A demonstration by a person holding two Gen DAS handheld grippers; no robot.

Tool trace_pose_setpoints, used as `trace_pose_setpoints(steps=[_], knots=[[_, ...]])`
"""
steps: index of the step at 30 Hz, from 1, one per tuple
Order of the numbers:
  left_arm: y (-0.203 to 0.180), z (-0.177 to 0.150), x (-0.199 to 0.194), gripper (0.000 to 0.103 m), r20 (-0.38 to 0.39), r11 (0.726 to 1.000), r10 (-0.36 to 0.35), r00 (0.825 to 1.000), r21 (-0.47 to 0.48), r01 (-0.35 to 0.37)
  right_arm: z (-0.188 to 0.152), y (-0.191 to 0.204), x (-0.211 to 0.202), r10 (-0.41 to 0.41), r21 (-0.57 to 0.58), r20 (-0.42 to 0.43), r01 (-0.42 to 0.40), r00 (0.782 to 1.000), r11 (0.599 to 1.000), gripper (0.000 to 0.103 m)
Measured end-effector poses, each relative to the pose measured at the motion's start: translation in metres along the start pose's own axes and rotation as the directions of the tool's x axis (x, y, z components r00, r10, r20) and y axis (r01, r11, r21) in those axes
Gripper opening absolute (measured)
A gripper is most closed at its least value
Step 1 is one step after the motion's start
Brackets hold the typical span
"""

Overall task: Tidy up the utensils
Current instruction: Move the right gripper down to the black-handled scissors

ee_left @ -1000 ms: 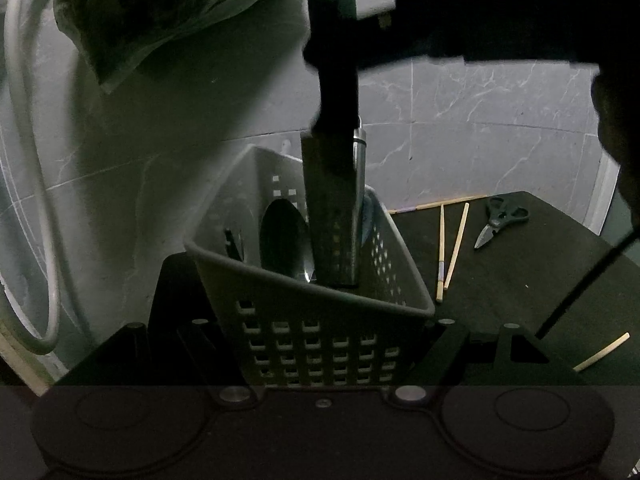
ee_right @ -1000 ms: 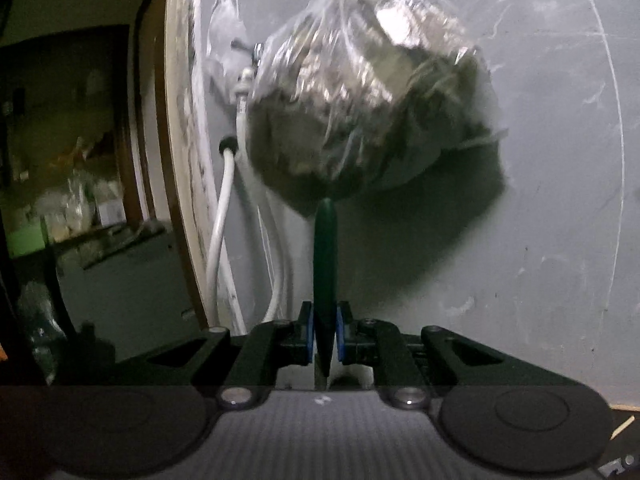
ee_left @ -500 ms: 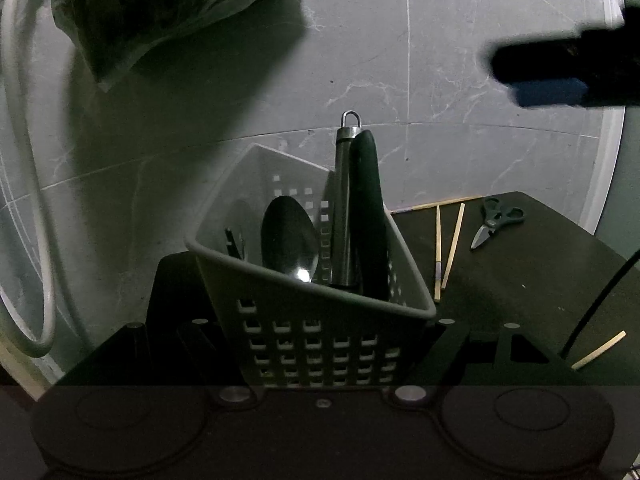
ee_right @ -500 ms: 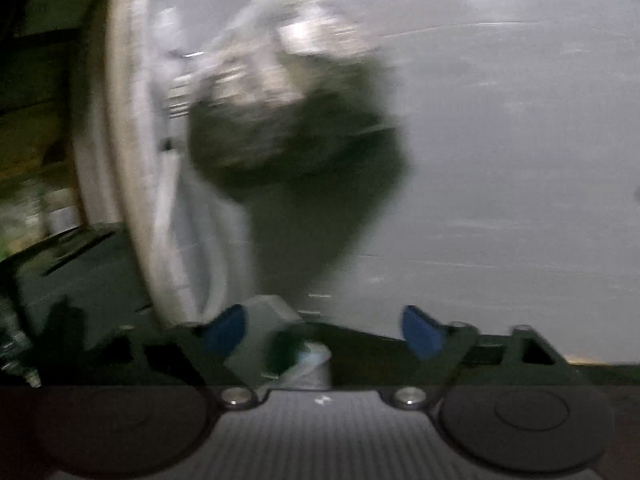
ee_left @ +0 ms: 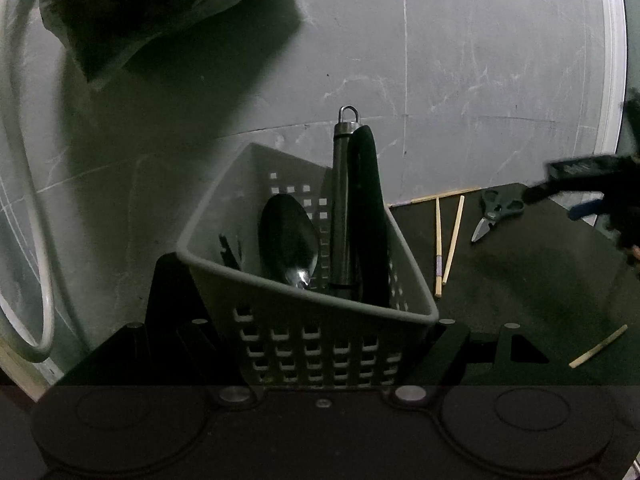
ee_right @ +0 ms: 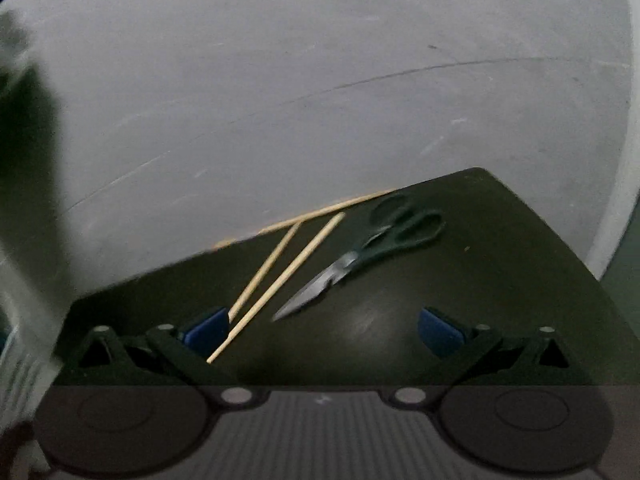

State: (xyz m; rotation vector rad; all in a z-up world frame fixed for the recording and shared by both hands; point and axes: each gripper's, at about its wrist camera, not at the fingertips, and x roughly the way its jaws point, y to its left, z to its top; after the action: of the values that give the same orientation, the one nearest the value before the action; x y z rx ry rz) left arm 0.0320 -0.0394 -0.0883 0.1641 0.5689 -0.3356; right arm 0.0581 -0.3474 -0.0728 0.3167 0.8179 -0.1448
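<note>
My left gripper (ee_left: 332, 332) is shut on the grey perforated utensil basket (ee_left: 320, 336), gripping its near wall. In the basket stand a spoon (ee_left: 288, 240), a steel-handled tool (ee_left: 344, 200), a dark-handled knife (ee_left: 366, 216) and a fork (ee_left: 228, 252). My right gripper (ee_right: 324, 328) is open and empty, low over the dark table, with green-handled scissors (ee_right: 360, 256) and two chopsticks (ee_right: 280, 280) ahead of it. It also shows at the right edge of the left wrist view (ee_left: 592, 196), near the scissors (ee_left: 496, 216).
More chopsticks lie on the table: two beside the basket (ee_left: 448, 248), one along the wall edge (ee_left: 440, 196), one at the near right (ee_left: 598, 346). A full plastic bag (ee_left: 152, 8) hangs on the tiled wall, a white hose (ee_left: 36, 240) at left.
My right gripper let go of the dark-handled knife into the basket, opened, and swung right and down toward the scissors and chopsticks. The left gripper and basket have not moved.
</note>
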Motion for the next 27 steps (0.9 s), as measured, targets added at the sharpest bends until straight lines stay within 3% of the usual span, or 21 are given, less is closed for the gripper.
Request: trace_pose_setpoints(steps=[3, 7, 12, 16, 18, 24, 27], knots=[[-0.002, 0.001, 0.001, 0.079, -0.004, 1.0, 0.007, 1.0, 0.005, -0.007, 0.027, -0.003, 0.036, -0.046, -0.028, -0.001, 0.046, 0.999, 0.999, 0.103], [-0.004, 0.001, 0.003, 0.078, -0.008, 1.0, 0.019, 1.0, 0.008, -0.019, 0.054, 0.002, 0.087, -0.264, -0.111, 0.0, 0.262, 0.965, 0.959, 0.103], [-0.006, 0.002, 0.004, 0.078, -0.01, 0.999, 0.033, 0.999, 0.003, -0.033, 0.066, -0.006, 0.123, -0.279, -0.062, -0.093, 0.274, 0.956, 0.96, 0.103], [-0.007, 0.002, 0.004, 0.078, -0.01, 0.999, 0.038, 0.999, -0.001, -0.038, 0.054, 0.002, 0.133, -0.231, -0.131, -0.12, 0.215, 0.966, 0.968, 0.097], [-0.007, 0.002, 0.004, 0.078, -0.01, 0.999, 0.037, 0.999, 0.0, -0.037, 0.046, 0.008, 0.135, -0.201, -0.185, -0.131, 0.175, 0.971, 0.967, 0.088], [-0.007, 0.003, 0.004, 0.079, -0.01, 0.999, 0.037, 0.999, -0.001, -0.037, 0.025, 0.015, 0.12, -0.111, -0.329, -0.116, 0.067, 0.987, 0.942, 0.077], [-0.007, 0.003, 0.005, 0.079, -0.009, 0.999, 0.033, 0.999, -0.001, -0.033, 0.015, 0.018, 0.109, -0.043, -0.433, -0.147, -0.025, 0.988, 0.901, 0.073]])
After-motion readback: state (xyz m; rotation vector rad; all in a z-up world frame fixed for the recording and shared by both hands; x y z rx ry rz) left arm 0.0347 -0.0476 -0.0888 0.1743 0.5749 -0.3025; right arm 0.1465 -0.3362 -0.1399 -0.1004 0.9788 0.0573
